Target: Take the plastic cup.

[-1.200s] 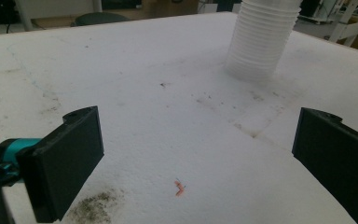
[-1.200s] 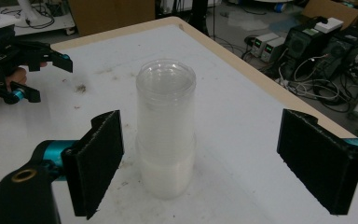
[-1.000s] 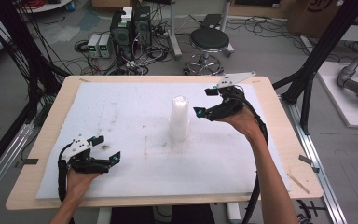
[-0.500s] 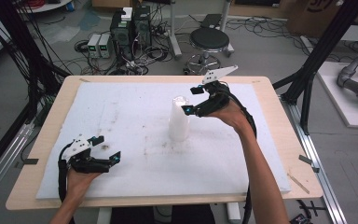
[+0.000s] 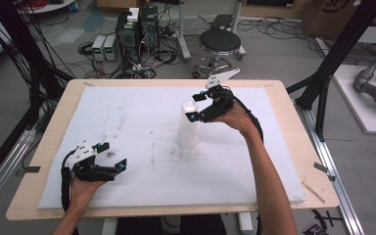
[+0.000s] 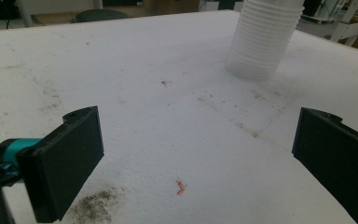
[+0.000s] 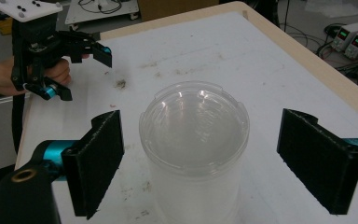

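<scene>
cup stack [image 5: 188,125]: clear ribbed plastic, upside-down, tall tapering column, frame centre on white foam sheet [image 5: 142,127] | right gripper [image 5: 196,105]: jaws wide apart flanking stack top, holding nothing | left gripper [image 5: 111,155]: lower left, wide open, empty

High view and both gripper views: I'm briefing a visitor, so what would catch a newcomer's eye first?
The tall stack of clear cups standing mid-table on the white foam sheet. The right gripper hangs open at its top, jaws either side of the rim. The left gripper sits open near the front left corner.
</scene>
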The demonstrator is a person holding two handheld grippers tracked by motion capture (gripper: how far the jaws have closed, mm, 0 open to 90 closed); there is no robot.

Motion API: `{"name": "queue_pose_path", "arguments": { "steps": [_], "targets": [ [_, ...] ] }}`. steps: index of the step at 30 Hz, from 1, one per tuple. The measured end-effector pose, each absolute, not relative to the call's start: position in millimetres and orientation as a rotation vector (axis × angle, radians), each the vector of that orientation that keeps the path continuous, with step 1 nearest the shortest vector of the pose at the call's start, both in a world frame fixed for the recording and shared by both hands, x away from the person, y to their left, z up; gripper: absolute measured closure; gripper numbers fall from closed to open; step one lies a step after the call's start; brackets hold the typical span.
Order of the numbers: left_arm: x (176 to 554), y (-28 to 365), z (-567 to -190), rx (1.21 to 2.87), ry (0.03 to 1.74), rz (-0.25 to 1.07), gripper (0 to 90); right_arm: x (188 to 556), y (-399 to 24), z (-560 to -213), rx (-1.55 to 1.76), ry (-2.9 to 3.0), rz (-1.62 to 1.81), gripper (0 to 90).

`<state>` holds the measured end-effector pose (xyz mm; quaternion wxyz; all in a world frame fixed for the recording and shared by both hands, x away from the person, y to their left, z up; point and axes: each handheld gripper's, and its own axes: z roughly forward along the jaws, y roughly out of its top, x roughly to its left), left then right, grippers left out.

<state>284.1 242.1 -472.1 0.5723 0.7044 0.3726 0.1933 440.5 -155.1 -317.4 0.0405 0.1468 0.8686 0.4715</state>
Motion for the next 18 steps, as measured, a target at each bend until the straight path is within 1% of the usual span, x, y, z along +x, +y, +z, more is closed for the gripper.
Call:
{"name": "queue_pose_path", "arguments": {
  "steps": [18],
  "targets": [
    [285,243,-472,1.655,0.878,0.442,1.8,450,-141,-335,0.460,2.754,1.364,17.6]
  ]
}}
